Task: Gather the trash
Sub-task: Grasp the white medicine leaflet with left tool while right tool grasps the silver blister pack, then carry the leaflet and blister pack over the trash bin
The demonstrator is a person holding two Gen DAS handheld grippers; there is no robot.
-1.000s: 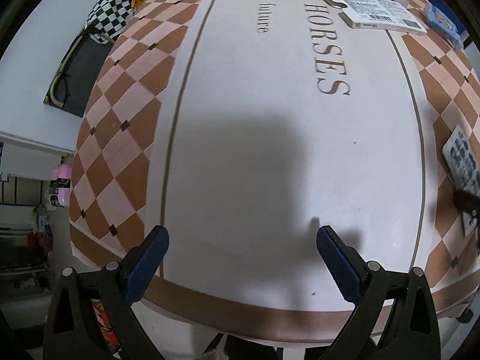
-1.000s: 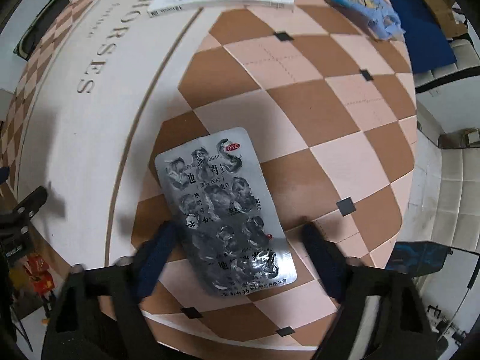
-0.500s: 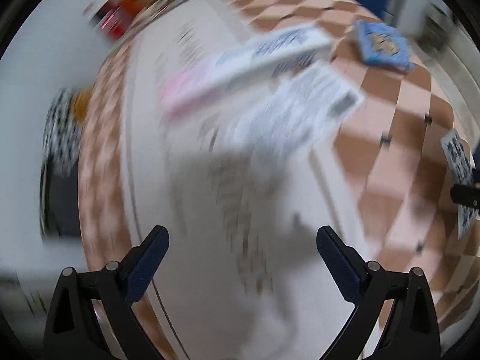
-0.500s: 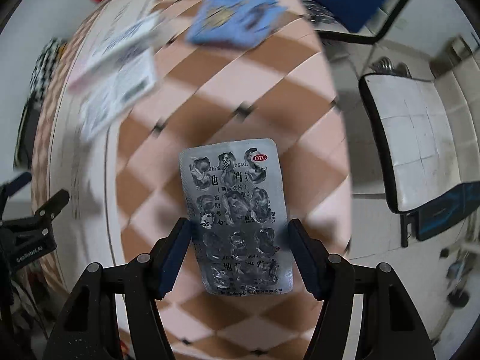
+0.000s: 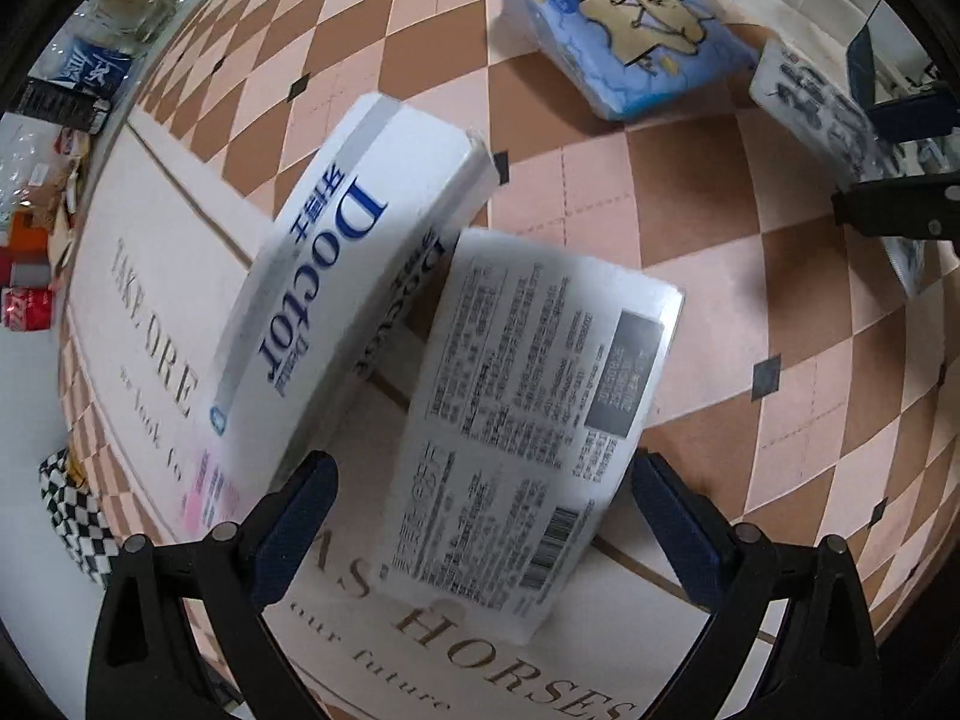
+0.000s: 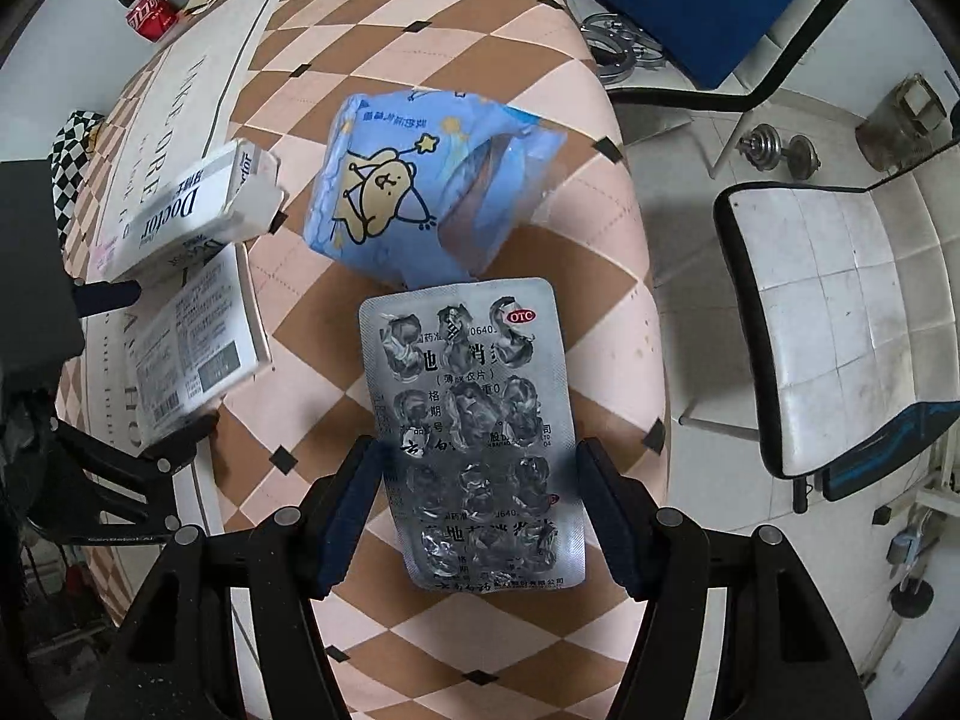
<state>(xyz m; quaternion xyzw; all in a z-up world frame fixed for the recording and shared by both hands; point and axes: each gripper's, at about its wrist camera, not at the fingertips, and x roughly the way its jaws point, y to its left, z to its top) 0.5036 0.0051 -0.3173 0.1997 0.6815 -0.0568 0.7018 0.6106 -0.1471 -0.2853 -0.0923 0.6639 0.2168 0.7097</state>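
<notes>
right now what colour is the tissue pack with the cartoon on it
Light blue, with a tan cartoon figure; the tissue pack shows best in the right wrist view.

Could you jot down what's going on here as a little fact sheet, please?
Setting: table with checkered cloth
Right tool: clamped on a used silver pill sheet
Left tool: open, above a white printed box
Nearby: white "Doctor" box, torn blue cartoon wrapper
Table's far end: red can, bottles

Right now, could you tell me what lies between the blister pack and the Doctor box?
In the right wrist view, the blue tissue pack lies between the blister pack and the Doctor box, on checkered tablecloth.
</notes>
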